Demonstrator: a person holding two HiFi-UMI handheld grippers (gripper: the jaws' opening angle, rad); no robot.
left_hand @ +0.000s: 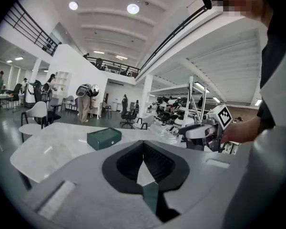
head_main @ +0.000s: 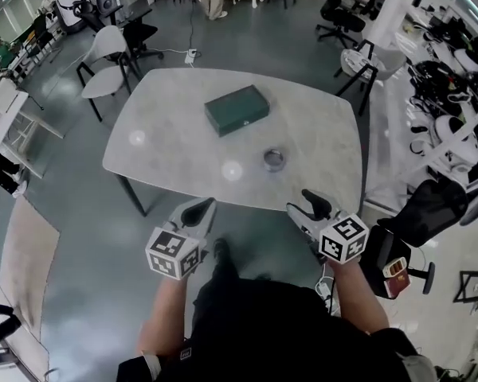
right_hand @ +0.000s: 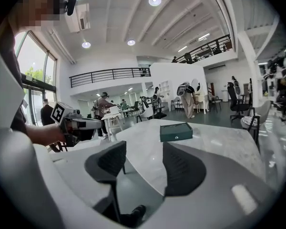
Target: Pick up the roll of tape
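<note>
Open-plan robotics lab hall.
A mezzanine railing (right_hand: 109,74) ran overhead; office chairs (head_main: 340,18) stood at 1 o'clock, and racked white robot gear (head_main: 450,130) lined 3 o'clock.

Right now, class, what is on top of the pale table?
On the table: a green box and, nearer the person, the roll of tape, lying apart. What the box holds is covered.

Tape roll (head_main: 274,160) before box (head_main: 237,109) on table (head_main: 171,130)
</note>
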